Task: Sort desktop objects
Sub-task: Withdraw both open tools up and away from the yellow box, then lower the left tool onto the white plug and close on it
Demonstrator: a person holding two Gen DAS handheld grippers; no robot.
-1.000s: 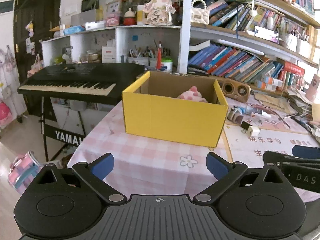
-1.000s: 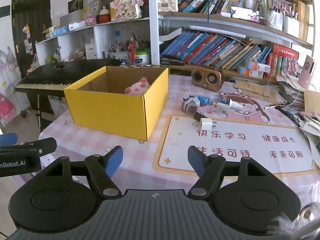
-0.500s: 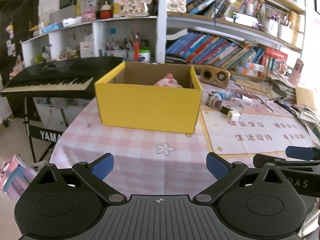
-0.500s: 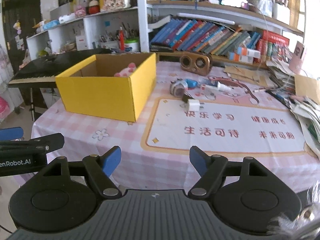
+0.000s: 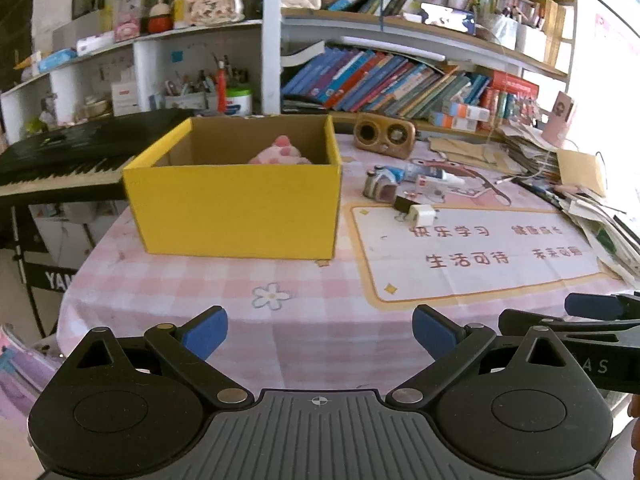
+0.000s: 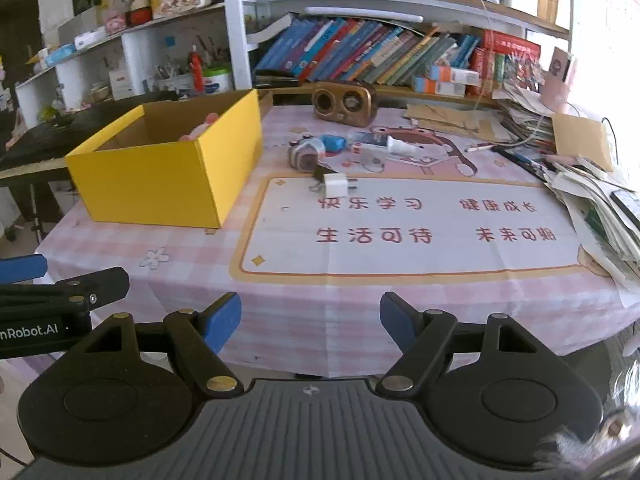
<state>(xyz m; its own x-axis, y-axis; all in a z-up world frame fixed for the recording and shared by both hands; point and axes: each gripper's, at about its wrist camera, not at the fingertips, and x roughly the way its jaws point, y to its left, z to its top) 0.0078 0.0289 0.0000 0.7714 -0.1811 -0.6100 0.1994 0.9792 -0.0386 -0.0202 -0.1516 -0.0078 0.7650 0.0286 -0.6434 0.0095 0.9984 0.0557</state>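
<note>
Approach phase: both grippers empty, small clutter not yet reached

Left gripper (image 5: pixel 320 330) jaws wide open, nothing between; right gripper (image 6: pixel 310 318) jaws also apart and empty. Yellow box (image 6: pixel 168 168) sits on the worktop (image 6: pixel 360 312) left of the mat, pink plush (image 5: pixel 280 152) already inside. Loose items cluster just beside the box's right wall: white charger (image 6: pixel 336 185), small toy camera (image 6: pixel 306 154), tube (image 6: pixel 384 142). I'd take the charger first with the right gripper: nearest, boxy, clear of neighbours; come down over it, jaws across its short sides

One yellow box (image 5: pixel 236 204), one speaker (image 5: pixel 385 135), one charger (image 6: pixel 336 185).
</note>
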